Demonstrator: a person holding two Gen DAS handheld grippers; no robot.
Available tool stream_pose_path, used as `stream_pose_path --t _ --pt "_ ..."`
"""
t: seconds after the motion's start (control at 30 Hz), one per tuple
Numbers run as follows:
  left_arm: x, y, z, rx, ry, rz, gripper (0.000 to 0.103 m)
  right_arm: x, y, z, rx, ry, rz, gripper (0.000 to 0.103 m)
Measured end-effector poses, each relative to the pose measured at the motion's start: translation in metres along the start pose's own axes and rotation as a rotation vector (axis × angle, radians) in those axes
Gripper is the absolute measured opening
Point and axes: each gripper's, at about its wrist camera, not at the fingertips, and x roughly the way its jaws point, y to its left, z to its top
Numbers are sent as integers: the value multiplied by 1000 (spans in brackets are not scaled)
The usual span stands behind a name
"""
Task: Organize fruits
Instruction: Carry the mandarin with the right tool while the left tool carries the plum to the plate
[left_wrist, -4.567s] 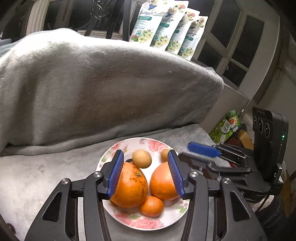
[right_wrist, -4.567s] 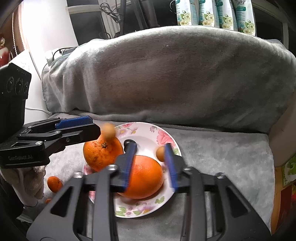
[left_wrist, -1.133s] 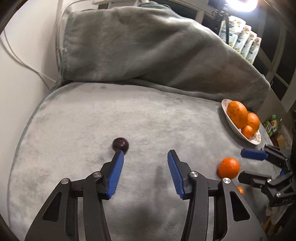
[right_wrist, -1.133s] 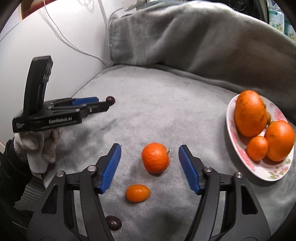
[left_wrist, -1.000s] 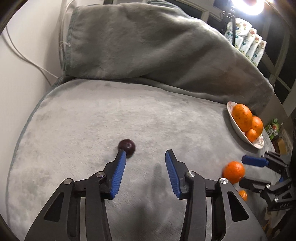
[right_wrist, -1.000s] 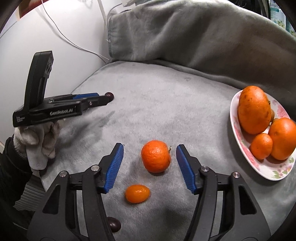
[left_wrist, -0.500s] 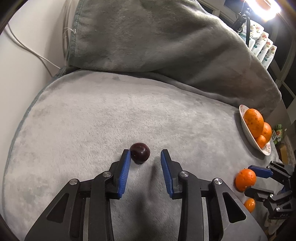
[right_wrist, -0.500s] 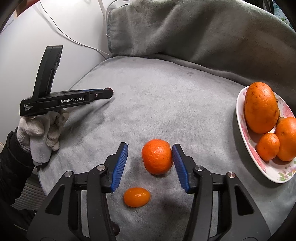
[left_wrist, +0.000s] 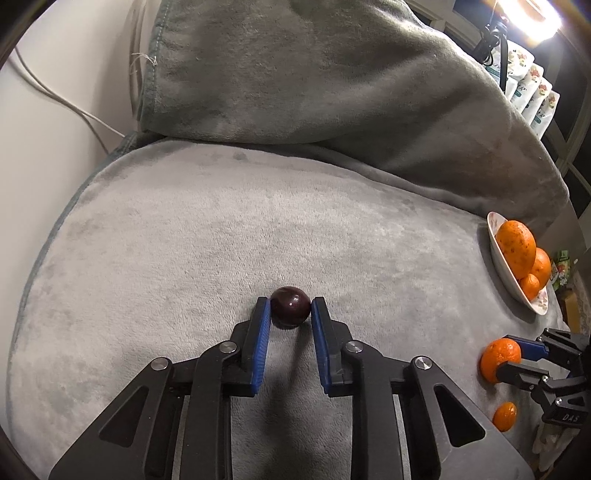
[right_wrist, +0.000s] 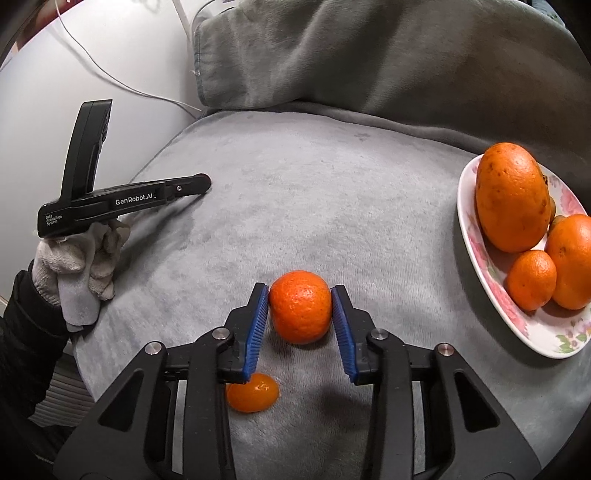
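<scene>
Right wrist view: your right tool (right_wrist: 300, 314) has just closed on the tangerine (right_wrist: 300, 306), and three oranges sit on the plate (right_wrist: 476, 254). Your left tool (left_wrist: 289, 312) has just clamped the plum (left_wrist: 290, 306). The kumquat (right_wrist: 252, 397) still lies loose.

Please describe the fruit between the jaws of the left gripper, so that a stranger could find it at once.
On the grey blanket, far left of the flowered plate of oranges, sits a small round fruit between the blue pads of the left gripper. It is the only dark purple, glossy fruit here; all others are orange.
</scene>
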Motion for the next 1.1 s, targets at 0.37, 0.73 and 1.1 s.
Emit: stream_pose_path --t 0.37,0.73,1.1 --pt "-32 -17 0 31 -62 -53 21 -28 -4 -2 19 -75 -3 36" --pt "-56 -65 0 94 -99 -163 21 -77 -31 -4 78 -181 -64 36" --pt "-60 -123 6 162 -104 -266 21 -122 -74 -9 143 -262 -131 36"
